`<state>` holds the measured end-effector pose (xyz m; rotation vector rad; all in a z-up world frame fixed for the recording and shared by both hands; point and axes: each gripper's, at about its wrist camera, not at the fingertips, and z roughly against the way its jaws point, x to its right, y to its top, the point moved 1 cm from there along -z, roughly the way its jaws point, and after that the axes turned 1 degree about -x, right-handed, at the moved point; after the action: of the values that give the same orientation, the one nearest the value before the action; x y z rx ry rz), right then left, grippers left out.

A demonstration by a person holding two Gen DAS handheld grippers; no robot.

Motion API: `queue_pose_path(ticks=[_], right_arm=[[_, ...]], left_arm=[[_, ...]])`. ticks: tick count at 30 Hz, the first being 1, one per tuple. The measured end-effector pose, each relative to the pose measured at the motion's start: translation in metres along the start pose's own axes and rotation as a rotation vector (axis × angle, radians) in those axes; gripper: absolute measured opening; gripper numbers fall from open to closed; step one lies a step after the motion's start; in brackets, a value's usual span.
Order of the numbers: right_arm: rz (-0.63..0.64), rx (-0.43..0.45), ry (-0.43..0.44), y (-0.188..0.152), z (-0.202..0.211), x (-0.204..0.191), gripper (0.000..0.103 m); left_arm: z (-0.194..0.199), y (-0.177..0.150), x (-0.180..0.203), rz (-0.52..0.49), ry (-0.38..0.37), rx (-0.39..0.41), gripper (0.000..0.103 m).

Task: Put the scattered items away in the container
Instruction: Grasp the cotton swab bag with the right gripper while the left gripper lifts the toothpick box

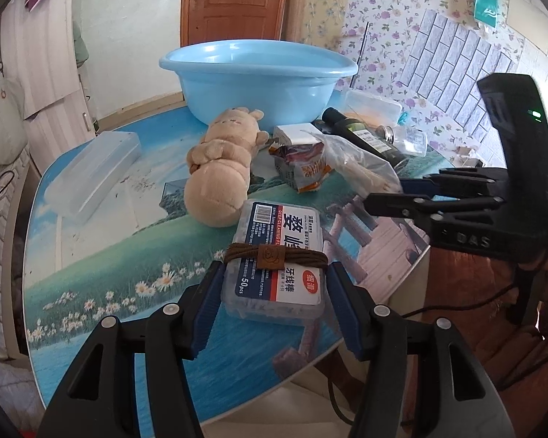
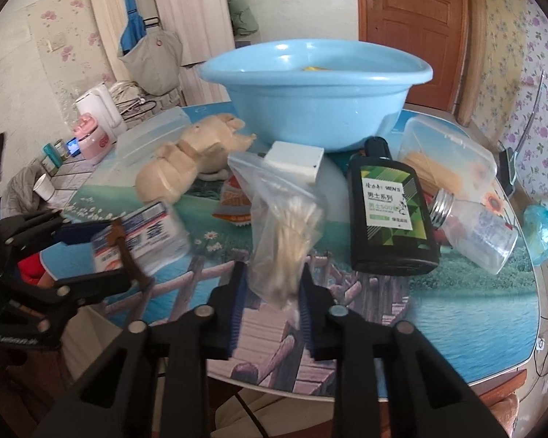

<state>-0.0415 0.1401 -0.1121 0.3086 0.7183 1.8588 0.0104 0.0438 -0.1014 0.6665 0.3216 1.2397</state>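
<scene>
Pinching a rectangular clear floss box (image 1: 277,262), left fingers (image 1: 215,292); right fingers (image 2: 237,292) squeezing crinkly bag (image 2: 281,233).

Your left gripper (image 1: 274,288) sits low at the table's near edge — jaws closed on the floss box (image 1: 279,259). Your right gripper (image 2: 272,292) reaches in from the right, jaws pinching the clear bag (image 2: 283,226).
</scene>
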Motion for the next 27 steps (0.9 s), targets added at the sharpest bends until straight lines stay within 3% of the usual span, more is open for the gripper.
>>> queue_pose_path(ticks=[7,11,13,16,18,24,25,27], right_arm=[[0.024,-0.008,0.003,-0.006,0.009,-0.002,0.023],[0.006,-0.010,0.016,-0.007,0.010,0.001,0.026],[0.003,-0.009,0.000,-0.006,0.009,0.003,0.034],[0.008,-0.008,-0.012,-0.005,0.008,0.002,0.049],[0.019,-0.014,-0.013,-0.005,0.004,0.000,0.050],[0.012,-0.036,-0.052,-0.008,-0.005,0.002,0.048],[0.002,-0.030,-0.040,-0.008,-0.004,0.003,0.034],[-0.007,-0.016,-0.027,-0.007,0.000,0.006,0.028]], left_arm=[[-0.012,0.009,0.005,-0.008,0.012,-0.002,0.070],[-0.019,0.011,0.006,-0.013,0.010,-0.018,0.070],[-0.020,0.011,0.006,-0.010,0.002,-0.022,0.057],[-0.020,0.011,0.009,-0.018,0.002,-0.019,0.057],[-0.016,0.011,0.009,-0.016,-0.003,-0.009,0.057],[0.001,0.015,0.011,-0.012,-0.007,0.032,0.057],[0.004,0.016,0.012,-0.012,-0.006,0.039,0.057],[0.009,0.017,0.012,-0.010,-0.006,0.052,0.057]])
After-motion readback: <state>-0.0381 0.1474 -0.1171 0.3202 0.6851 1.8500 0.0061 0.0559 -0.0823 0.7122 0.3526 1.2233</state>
